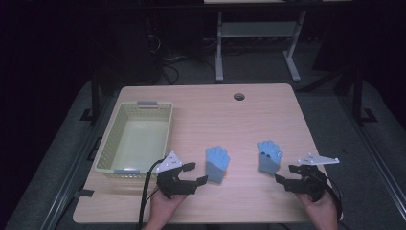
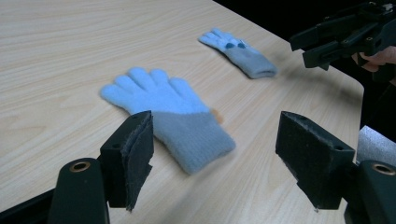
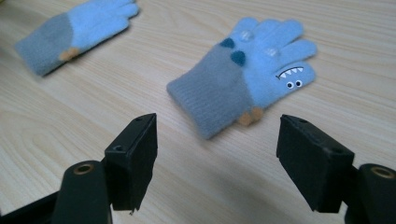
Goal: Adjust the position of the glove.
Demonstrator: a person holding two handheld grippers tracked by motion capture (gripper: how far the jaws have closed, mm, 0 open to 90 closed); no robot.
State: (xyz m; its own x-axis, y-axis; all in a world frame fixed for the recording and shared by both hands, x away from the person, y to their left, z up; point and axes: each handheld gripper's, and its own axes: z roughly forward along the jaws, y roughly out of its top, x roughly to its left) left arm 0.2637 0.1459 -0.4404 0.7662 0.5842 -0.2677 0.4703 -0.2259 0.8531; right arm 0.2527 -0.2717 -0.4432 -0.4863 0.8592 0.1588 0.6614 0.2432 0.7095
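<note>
Left glove [image 1: 217, 163]: we see it lying flat on the wooden table [image 1: 201, 110], fingers pointing away from us, grey cuff toward us, just right of our left gripper [image 1: 196, 173]. In the left gripper view the cuff [image 2: 194, 135] lies between and just beyond the jaws.
Right glove [image 1: 269, 155]: flat on the table, well apart from the left glove, just left of and slightly beyond our right gripper [image 1: 283, 174]. In the right gripper view it shows dark blue spots, a toothy mouth and small eyes [image 3: 293, 84].
Left gripper: we hold its jaws spread wide, nothing between them, low over the table.
Right gripper: jaws also wide apart, gripping nothing, aimed at the right glove's cuff [image 3: 208, 98].
Basket [image 1: 108, 146]: pale yellow, at the table's left side, beyond our left hand [image 1: 165, 208].
Table hole [image 1: 239, 96]: a round dark opening near the far edge.
</note>
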